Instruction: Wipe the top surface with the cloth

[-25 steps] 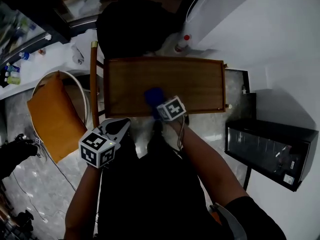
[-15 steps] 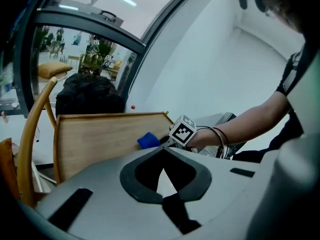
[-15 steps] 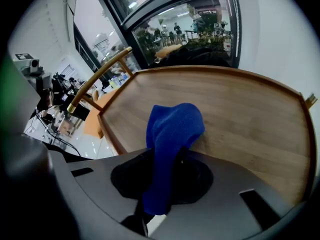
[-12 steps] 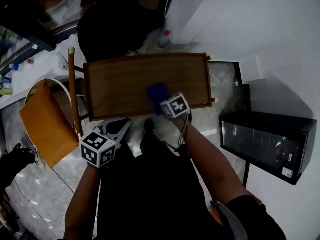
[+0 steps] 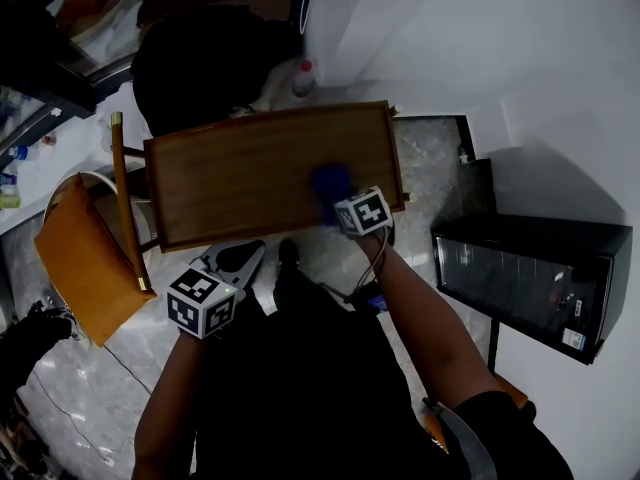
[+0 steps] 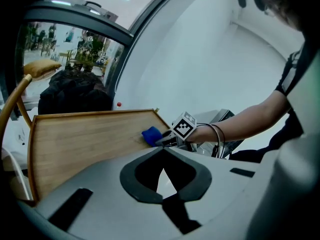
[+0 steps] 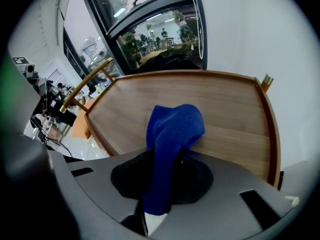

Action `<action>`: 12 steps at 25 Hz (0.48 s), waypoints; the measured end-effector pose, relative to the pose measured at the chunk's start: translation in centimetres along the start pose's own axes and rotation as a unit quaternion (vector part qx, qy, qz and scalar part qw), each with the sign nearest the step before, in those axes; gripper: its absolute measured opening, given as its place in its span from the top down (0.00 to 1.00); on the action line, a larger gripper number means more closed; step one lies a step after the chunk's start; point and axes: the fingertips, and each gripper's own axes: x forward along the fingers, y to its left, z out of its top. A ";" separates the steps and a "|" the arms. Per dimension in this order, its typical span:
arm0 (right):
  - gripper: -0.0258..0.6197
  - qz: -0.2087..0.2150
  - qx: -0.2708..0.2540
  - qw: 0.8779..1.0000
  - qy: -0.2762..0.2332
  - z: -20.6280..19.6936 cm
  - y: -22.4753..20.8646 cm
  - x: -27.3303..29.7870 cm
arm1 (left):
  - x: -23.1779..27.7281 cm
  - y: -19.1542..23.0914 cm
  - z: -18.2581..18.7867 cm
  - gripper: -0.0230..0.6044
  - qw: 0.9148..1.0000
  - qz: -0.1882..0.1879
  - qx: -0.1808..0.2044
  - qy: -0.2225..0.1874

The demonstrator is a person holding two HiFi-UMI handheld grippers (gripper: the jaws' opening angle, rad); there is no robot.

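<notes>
A wooden top surface [image 5: 240, 178] with a raised rim lies in front of me. My right gripper [image 5: 341, 202] is shut on a blue cloth [image 5: 329, 182] and holds it down on the wood near the front right corner. In the right gripper view the cloth [image 7: 172, 126] bulges out of the jaws onto the wooden top [image 7: 225, 109]. My left gripper [image 5: 238, 258] hangs below the table's front edge, apart from it, shut and holding nothing. From the left gripper view [image 6: 162, 170] the cloth [image 6: 151, 134] and the right gripper's marker cube [image 6: 184, 126] show across the boards.
A chair with an orange cushion [image 5: 82, 258] and a wooden rail [image 5: 126, 203] stands at the left. A black glass-fronted cabinet [image 5: 520, 278] sits at the right by the white wall. A dark bulky thing [image 5: 205, 63] and a red-capped bottle [image 5: 301, 77] lie beyond the table.
My right gripper has slid the blue cloth rightward along the wood toward the right rim. The left gripper has stayed below the front edge.
</notes>
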 end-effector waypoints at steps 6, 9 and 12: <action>0.84 -0.044 0.008 0.999 0.003 -1.5 -4.3 -2.0 | 1.4 -1.1 0.3 0.96 1.000 -0.003 0.004 -0.003; 0.84 -0.068 0.015 0.997 0.014 -2.7 -6.5 -3.3 | 2.0 -1.7 0.4 0.96 1.000 -0.005 0.004 -0.004; 0.84 -0.083 0.027 0.996 0.019 -3.5 -8.0 -4.2 | 2.4 -2.1 0.4 0.96 1.000 -0.007 0.007 -0.005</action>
